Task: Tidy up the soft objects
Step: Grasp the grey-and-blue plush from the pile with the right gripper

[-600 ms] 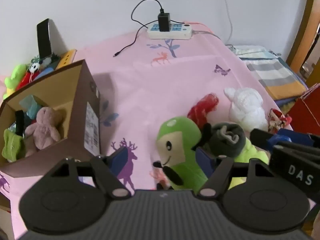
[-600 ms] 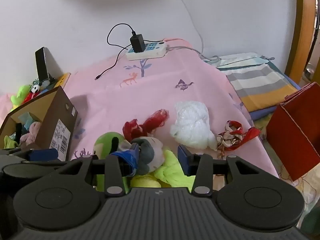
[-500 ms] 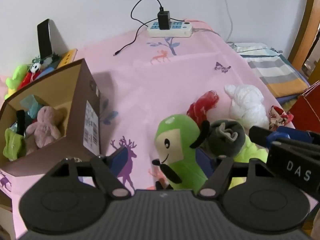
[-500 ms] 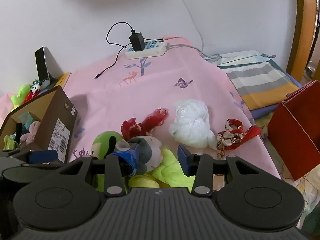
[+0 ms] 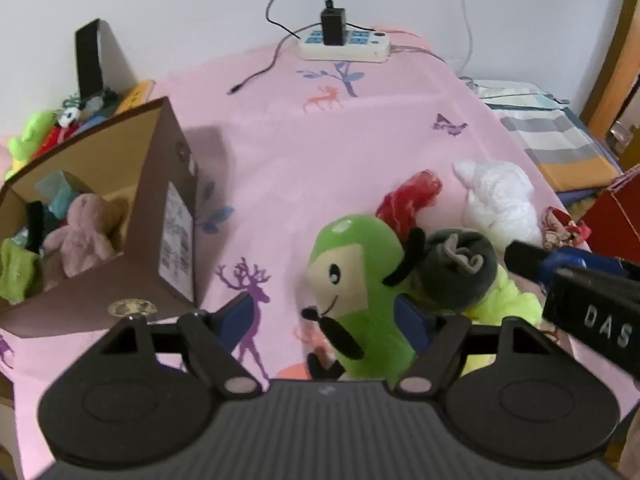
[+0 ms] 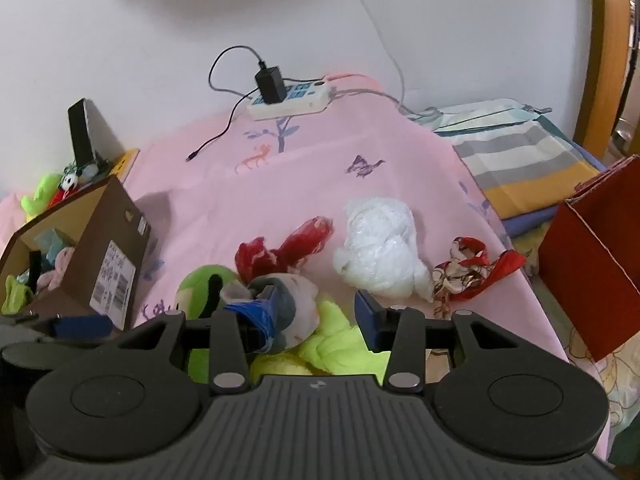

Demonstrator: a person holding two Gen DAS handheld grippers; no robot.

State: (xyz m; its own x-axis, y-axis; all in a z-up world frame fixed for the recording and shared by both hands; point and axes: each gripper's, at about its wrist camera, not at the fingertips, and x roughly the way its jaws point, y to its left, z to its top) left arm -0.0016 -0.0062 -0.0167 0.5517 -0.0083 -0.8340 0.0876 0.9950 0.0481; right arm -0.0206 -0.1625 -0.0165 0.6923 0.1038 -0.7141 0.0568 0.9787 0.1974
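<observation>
My left gripper (image 5: 324, 316) points down at the near edge of the bed (image 5: 304, 152), which is covered in a smooth pink sheet printed with deer and trees. Its fingers stand wide, with the green plush toy (image 5: 360, 280) between them: a rounded, soft-pile figure with a tan face patch and black felt limbs. The right blue pad lies against its side while the left pad is clear of it, so nothing is clamped.

My right gripper (image 6: 316, 312) hangs just beside it, fingers apart. The grey rolled sock ball (image 6: 286, 310), knitted and lumpy, sits against the left finger; whether that pad presses it I cannot quite tell, since the blue pad blurs into the fabric. Under it lies a fuzzy neon-yellow cloth (image 6: 340, 344).

Further in sit a crinkled red mesh piece (image 6: 288, 250), a white puffy bundle (image 6: 380, 252) and a glossy red patterned scarf (image 6: 472, 268) near the right edge. At the left edge stands an open cardboard box (image 5: 160, 216) holding a pink plush rabbit (image 5: 80, 240) and other soft pieces. A white power strip (image 5: 344, 44) rests at the far edge.
</observation>
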